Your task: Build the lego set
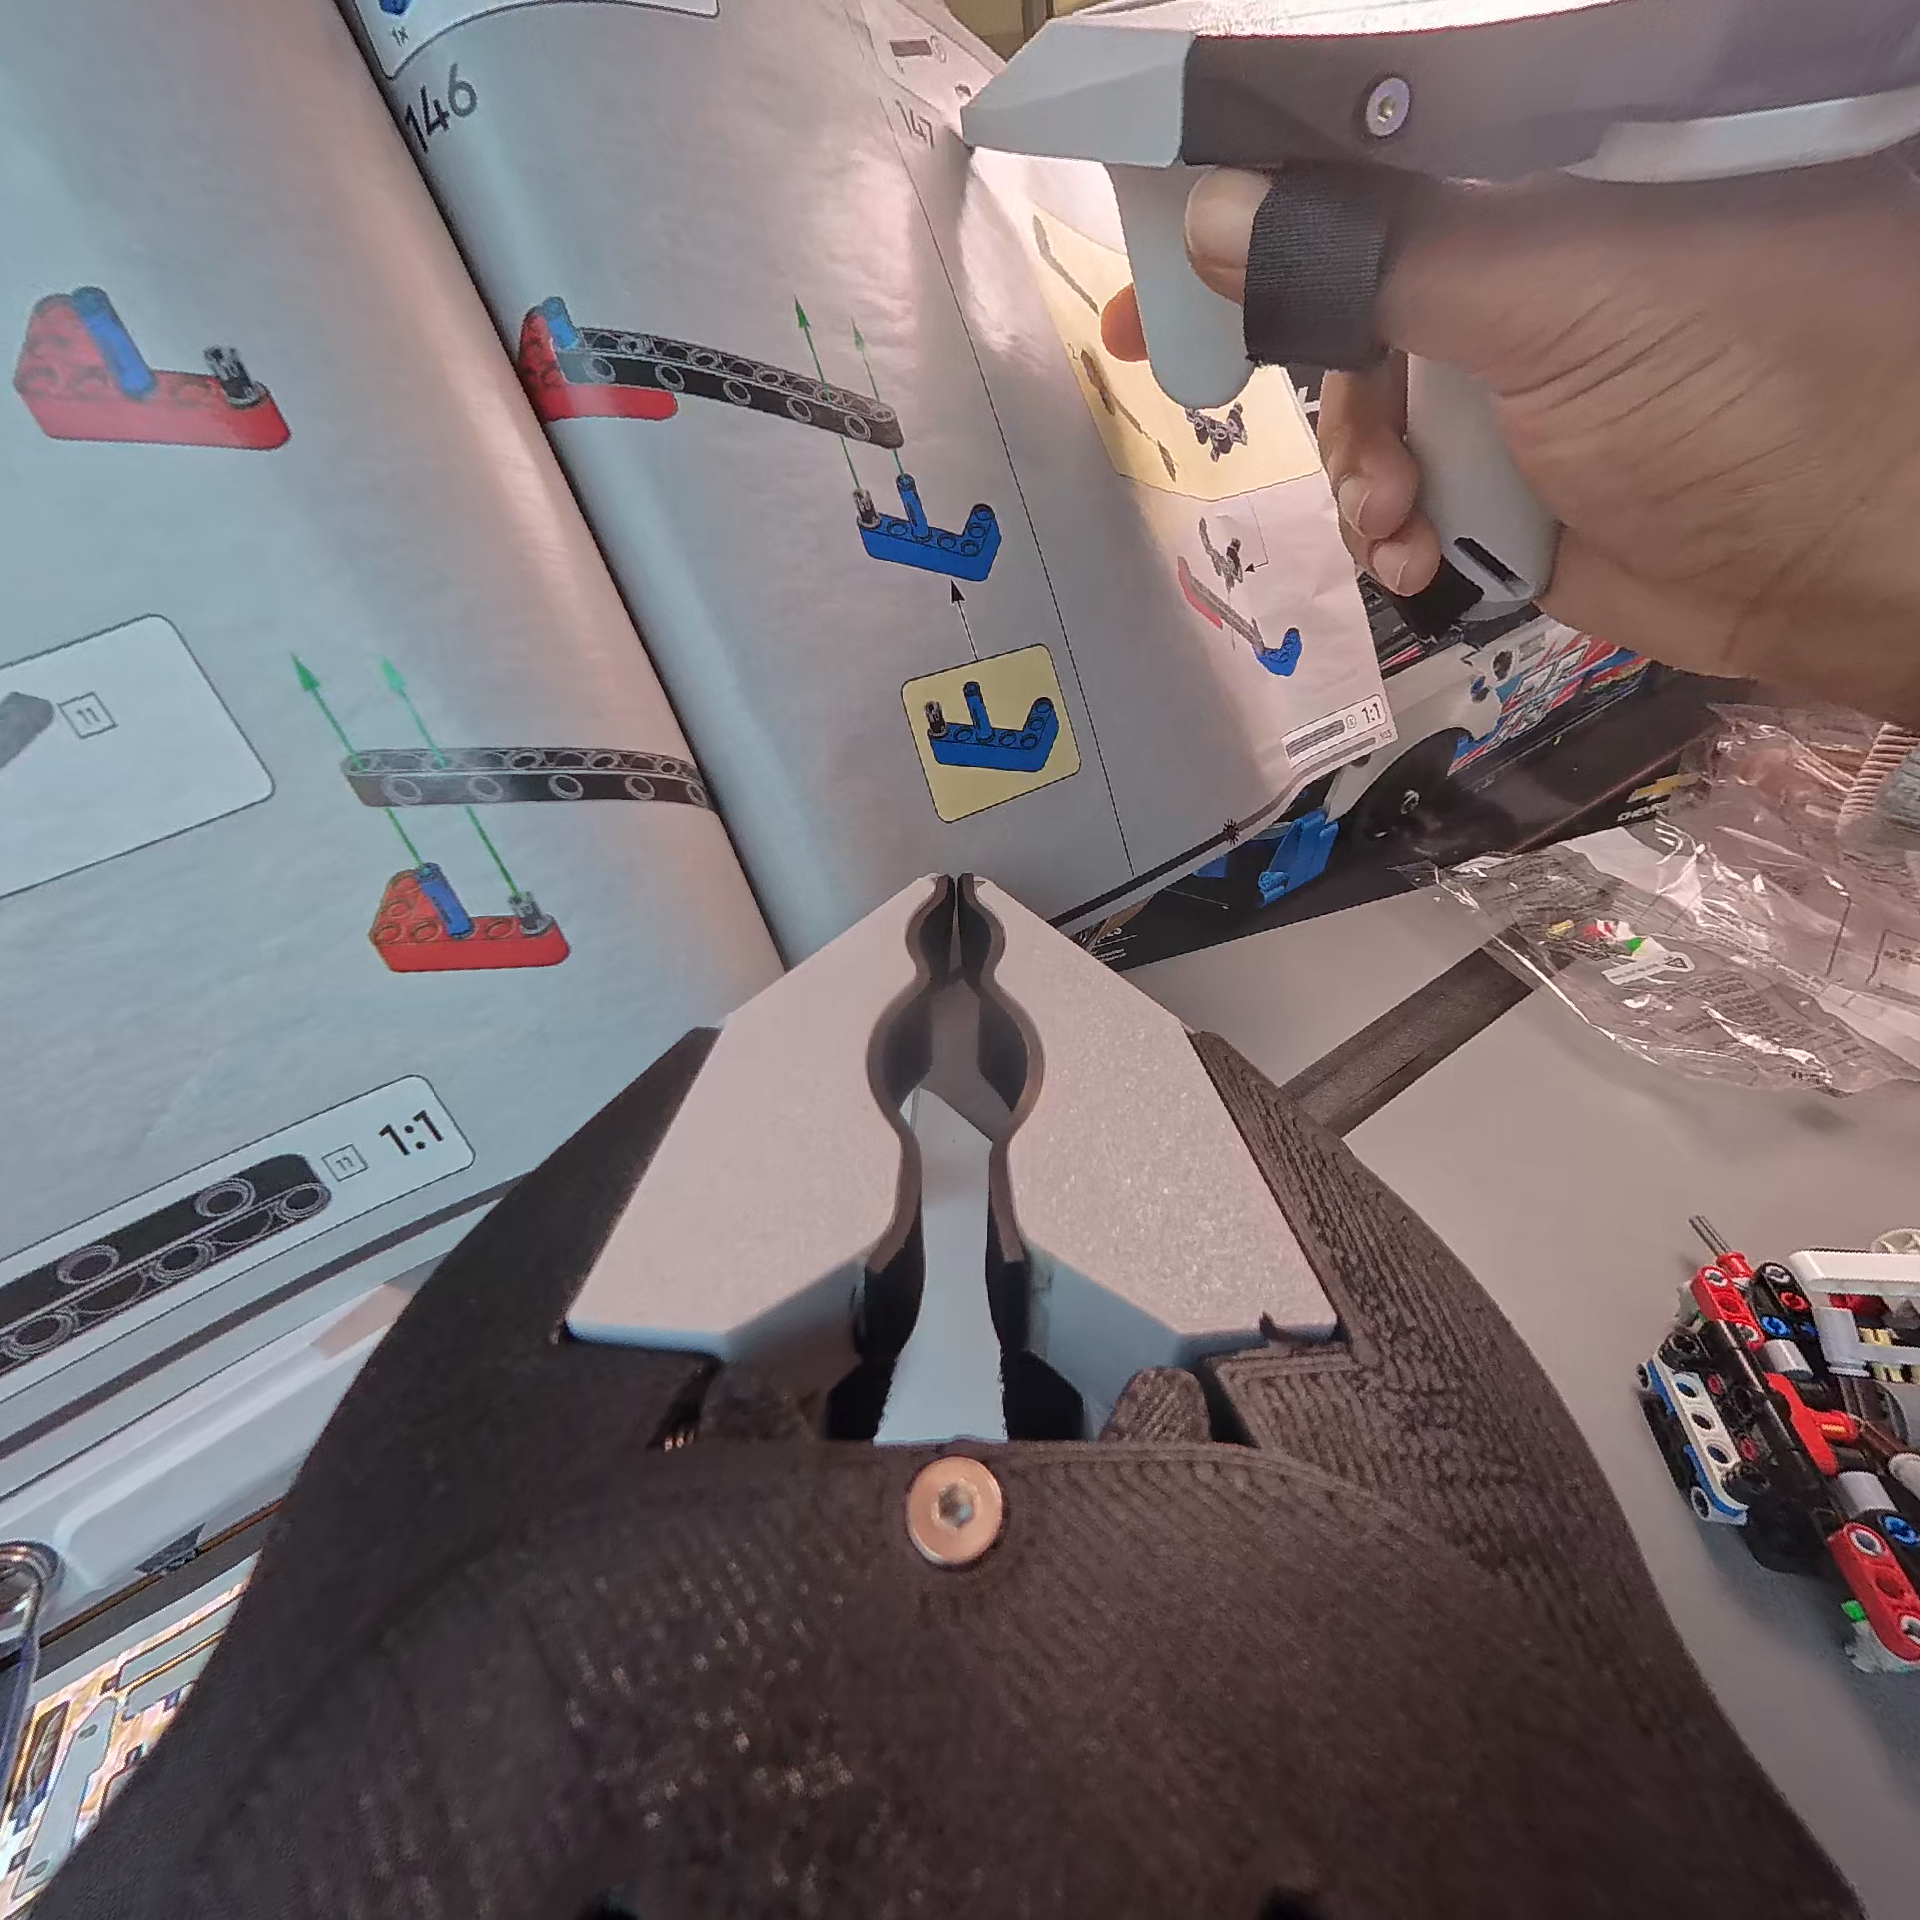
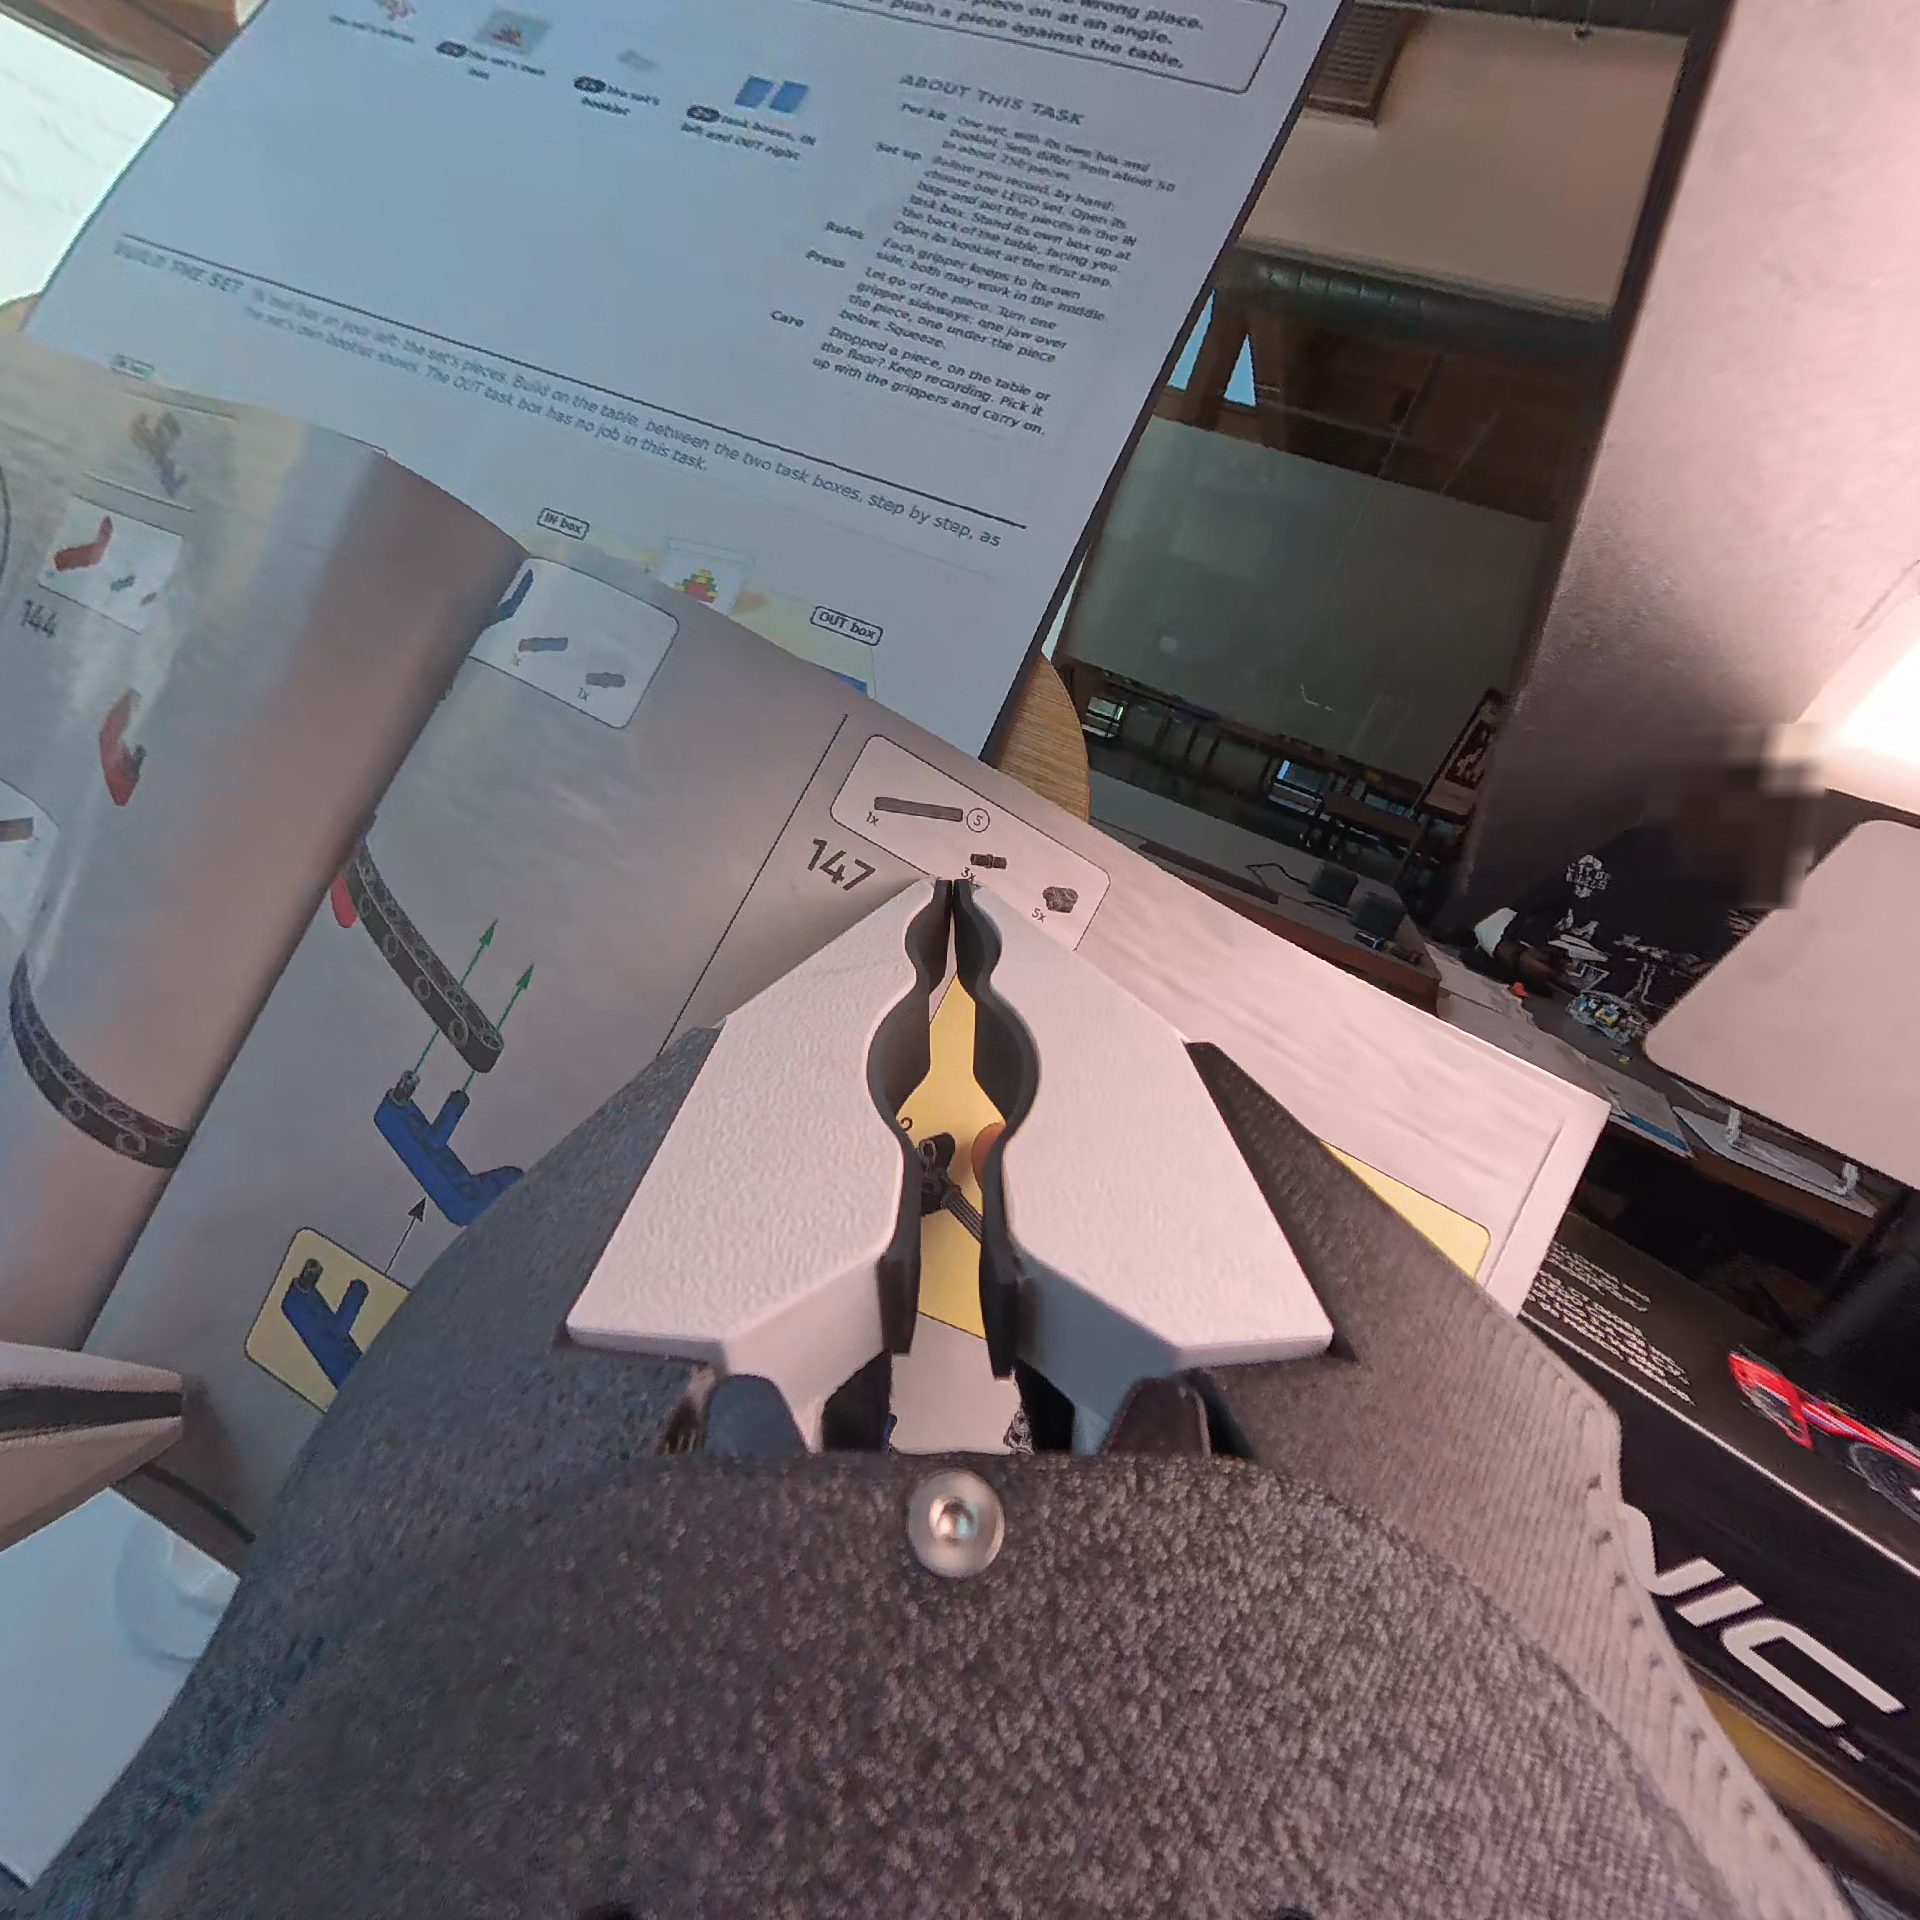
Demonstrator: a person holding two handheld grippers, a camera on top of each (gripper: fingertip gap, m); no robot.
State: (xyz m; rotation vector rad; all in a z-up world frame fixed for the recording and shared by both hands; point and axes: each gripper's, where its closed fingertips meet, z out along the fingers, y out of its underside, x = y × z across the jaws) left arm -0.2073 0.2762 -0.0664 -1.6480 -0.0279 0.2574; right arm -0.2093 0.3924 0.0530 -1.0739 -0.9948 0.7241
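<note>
We see the partly built lego model (image 1: 1808, 1444) at the right edge of the left wrist view, a dense cluster of black, red, blue and white pieces resting on the pale bench (image 1: 1507, 1299), well apart from both grippers. The open instruction booklet (image 1: 644, 582) fills most of that view, propped up and curving, its grey pages showing drawings of red, blue and black beams. Behind its lower right corner stands the set's box (image 1: 1475, 758), printed with a white and blue car, and just to the right of it lies a crumpled clear plastic bag (image 1: 1714, 935) on the bench.

Our left gripper (image 1: 954, 883) points at the lower edge of the booklet, its fingers clenched tip to tip with nothing between them. Above it, in the same view, the right gripper (image 1: 971, 104) reaches the top of the right-hand page; a hand (image 1: 1662, 416) wraps its grey handle, with a black strap over one finger.

From the right wrist view, the right gripper (image 2: 951, 888) is likewise closed and empty, its tip at the page's upper part, though we cannot tell whether it touches the paper. Behind the booklet (image 2: 582, 935) leans a large white printed sheet (image 2: 644, 229). Far off on the right, a person (image 2: 1600, 925) sits at another table.
</note>
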